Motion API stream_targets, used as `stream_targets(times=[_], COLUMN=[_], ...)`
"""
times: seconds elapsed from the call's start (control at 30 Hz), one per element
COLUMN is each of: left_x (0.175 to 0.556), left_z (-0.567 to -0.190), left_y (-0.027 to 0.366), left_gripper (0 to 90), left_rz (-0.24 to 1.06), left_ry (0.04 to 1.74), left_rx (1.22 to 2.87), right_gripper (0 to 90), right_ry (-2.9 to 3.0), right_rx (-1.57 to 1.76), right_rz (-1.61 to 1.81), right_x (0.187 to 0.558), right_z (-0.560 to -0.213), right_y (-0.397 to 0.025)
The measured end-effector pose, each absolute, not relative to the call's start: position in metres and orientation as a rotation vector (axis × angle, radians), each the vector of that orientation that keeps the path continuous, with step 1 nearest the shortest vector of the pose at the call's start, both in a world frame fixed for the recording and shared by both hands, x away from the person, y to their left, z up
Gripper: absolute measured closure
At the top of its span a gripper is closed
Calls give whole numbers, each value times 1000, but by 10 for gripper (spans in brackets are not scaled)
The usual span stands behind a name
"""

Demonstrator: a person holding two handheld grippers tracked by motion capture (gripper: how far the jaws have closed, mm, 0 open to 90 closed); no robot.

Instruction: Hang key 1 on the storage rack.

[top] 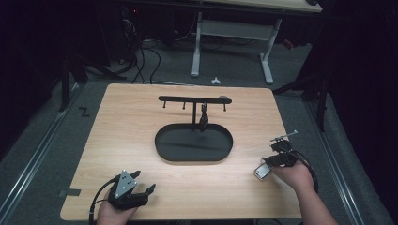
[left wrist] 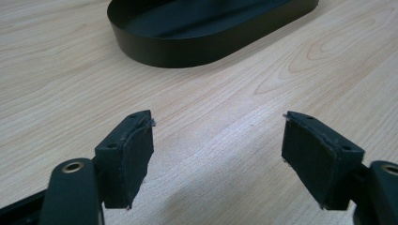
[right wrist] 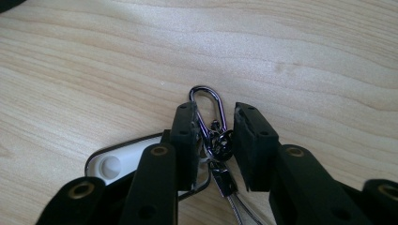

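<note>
My right claw (right wrist: 213, 140) is sitting low on the pale wood-grain desk (right wrist: 305, 56), its two padded jaws standing a little apart on either side of a key bunch (right wrist: 217, 140). I cannot tell whether the pads are actually pressing it. A shiny metal carabiner clip (right wrist: 207, 101) is poking out ahead of the jaws, a tangle of small rings is sitting between them, and a white oval fob (right wrist: 117, 161) is lying to the left, half hidden under my left jaw; the rest is running out of sight beneath me.

My left claw (left wrist: 218, 154) is resting wide open with nothing between its two black pads. Ahead of it is lying one black oval tray (left wrist: 197, 44) with a smooth low wall, cut off at the frame's top. From the tray (top: 193, 143) one thin post is rising to a crossbar (top: 192, 99) with small pegs; one dark item (top: 203, 119) is hanging there, too small to make out.
</note>
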State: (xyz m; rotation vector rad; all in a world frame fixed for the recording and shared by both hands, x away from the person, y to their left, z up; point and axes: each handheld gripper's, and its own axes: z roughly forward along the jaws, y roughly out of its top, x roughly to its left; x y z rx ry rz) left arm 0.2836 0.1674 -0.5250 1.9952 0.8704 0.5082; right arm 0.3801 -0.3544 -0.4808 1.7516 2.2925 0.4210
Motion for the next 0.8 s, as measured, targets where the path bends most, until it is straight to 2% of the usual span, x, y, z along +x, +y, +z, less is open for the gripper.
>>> stream_targets(times=[0.4,0.8], left_x=[283,284], left_z=[-524,-525], left_y=[168,167], left_gripper=[259,260], left_rz=[512,510], left_ry=[869,871], left_rx=[1989,1989], right_gripper=[789,787], right_ry=[2295,2305], right_rx=[1755,1759], right_rz=[410,400], right_x=[386,389], right_z=[-477,-478], right_y=[-349,-349])
